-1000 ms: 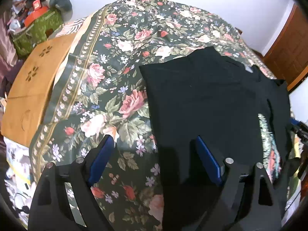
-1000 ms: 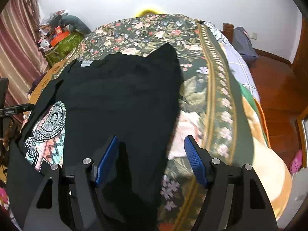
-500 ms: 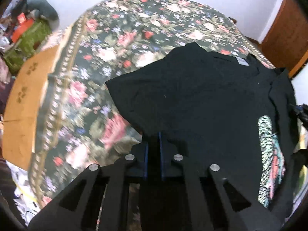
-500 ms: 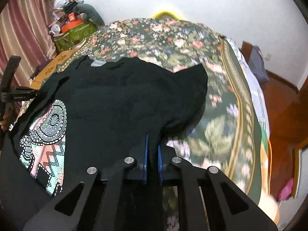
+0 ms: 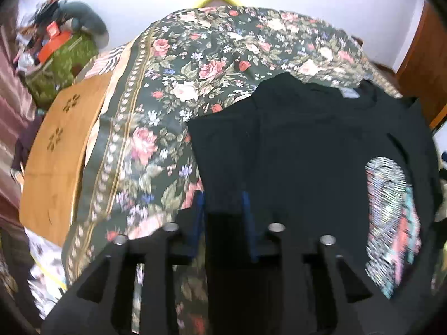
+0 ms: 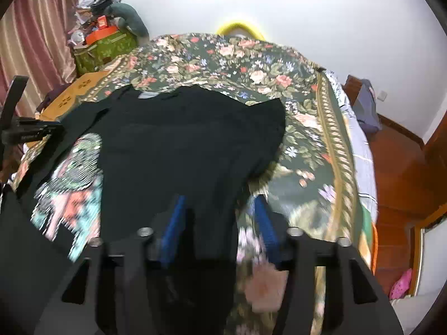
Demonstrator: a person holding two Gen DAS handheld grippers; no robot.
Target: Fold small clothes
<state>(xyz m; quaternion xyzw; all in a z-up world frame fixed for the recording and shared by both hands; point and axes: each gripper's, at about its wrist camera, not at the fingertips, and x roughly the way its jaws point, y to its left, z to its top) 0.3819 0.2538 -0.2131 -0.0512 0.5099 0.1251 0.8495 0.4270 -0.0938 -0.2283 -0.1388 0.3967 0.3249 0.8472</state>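
A black T-shirt (image 5: 301, 145) with a colourful print (image 5: 388, 215) lies on a flowered bedspread (image 5: 173, 89). Its near hem is folded up toward the collar. My left gripper (image 5: 222, 203) is open, its blue pads apart, over the shirt's left near edge. In the right wrist view the same shirt (image 6: 184, 145) lies with the print (image 6: 72, 181) at left. My right gripper (image 6: 219, 209) is open over the shirt's right near edge. Cloth lies between both pairs of fingers but is not pinched.
A brown cardboard box (image 5: 56, 156) lies at the bed's left edge. A green bag with clutter (image 5: 58, 61) stands behind it. A yellow object (image 6: 237, 26) sits at the bed's far end. Wooden floor (image 6: 405, 173) is to the right.
Both grippers were open one second ago, shut on the shirt's hem and carried it forward half a second ago, and have now opened, letting the cloth go.
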